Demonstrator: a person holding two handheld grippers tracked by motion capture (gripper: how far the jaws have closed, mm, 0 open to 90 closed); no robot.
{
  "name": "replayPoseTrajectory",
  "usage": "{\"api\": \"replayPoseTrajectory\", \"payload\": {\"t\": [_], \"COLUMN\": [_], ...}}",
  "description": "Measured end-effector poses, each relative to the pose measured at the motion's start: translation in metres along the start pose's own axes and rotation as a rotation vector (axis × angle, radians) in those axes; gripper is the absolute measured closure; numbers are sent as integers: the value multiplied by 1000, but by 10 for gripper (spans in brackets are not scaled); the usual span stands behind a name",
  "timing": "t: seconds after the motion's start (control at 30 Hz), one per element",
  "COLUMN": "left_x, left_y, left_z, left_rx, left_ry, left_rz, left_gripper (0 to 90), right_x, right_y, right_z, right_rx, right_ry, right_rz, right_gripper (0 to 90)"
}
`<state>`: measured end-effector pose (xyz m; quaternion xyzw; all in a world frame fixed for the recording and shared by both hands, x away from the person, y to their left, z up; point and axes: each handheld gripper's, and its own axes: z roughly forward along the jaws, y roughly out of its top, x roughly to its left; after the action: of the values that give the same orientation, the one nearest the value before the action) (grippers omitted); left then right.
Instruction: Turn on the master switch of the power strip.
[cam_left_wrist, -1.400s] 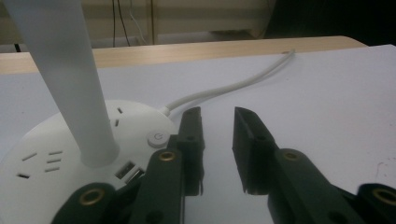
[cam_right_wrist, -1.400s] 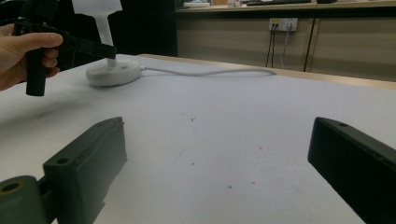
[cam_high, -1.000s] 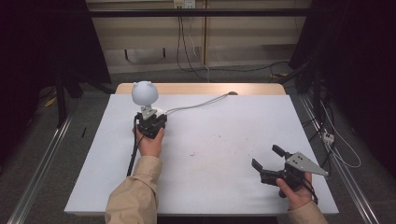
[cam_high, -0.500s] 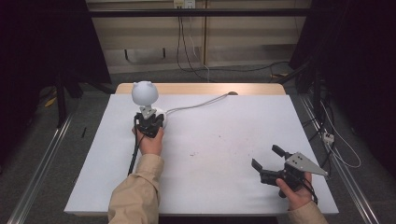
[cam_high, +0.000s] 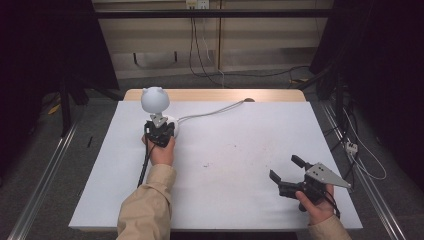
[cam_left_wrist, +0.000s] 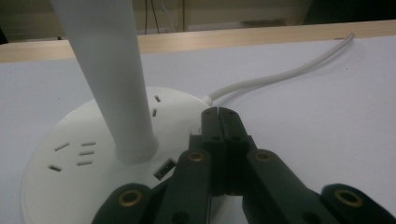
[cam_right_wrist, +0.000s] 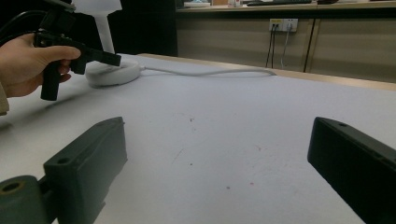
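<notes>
A white desk lamp stands at the table's back left, with a round eared head (cam_high: 154, 99), a tapered stem (cam_left_wrist: 112, 70) and a flat round base (cam_left_wrist: 70, 154) marked with small slots. My left gripper (cam_left_wrist: 218, 112) is shut with nothing between its jaws. Its tip lies over the base's rim, beside where the white cable (cam_left_wrist: 280, 74) leaves; whether it touches, I cannot tell. From the high view the left gripper (cam_high: 162, 126) points at the base (cam_high: 173, 121). My right gripper (cam_high: 286, 167) is held open near the front right, with only bare table between its jaws (cam_right_wrist: 217, 144).
The lamp's cable (cam_high: 215, 111) runs across the white table (cam_high: 240, 150) to its wooden back edge. Faint specks mark the table's middle. Floor rails run along both sides, and loose cables lie on the floor at the right.
</notes>
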<state>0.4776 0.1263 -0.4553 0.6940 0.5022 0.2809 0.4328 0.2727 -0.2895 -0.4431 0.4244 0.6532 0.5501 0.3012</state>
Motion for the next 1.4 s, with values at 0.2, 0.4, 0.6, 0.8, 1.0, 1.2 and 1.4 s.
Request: {"api": "replayPoseTrajectory", "payload": {"t": [0.2,0.4,0.6,0.8,1.0,1.2,1.4], "left_x": [0,1,2,0,-4,-5,-4], "left_y": [1,0,0,5,9,8,6], "left_z": [1,2,3,4,7,9,9], "left_rx": [-18,-21,-8,-1,7,-10,6], "left_ry": [5,16,23,25,35,41,50], "left_rz": [-12,-13,-1,28,42,38,60], "left_gripper": [900,900,900,900,900,900,900], "right_x": [1,2,2,3,1,0,1], "right_y": [0,0,0,0,0,-1,0], "right_z": [1,1,1,1,0,0,0], "right_rx": [-1,2,3,3,3,5,2], "right_ry": [2,6,9,11,8,7,7], "right_rz": [4,4,5,7,1,1,3], "right_gripper": [43,43,42,43,43,43,43]}}
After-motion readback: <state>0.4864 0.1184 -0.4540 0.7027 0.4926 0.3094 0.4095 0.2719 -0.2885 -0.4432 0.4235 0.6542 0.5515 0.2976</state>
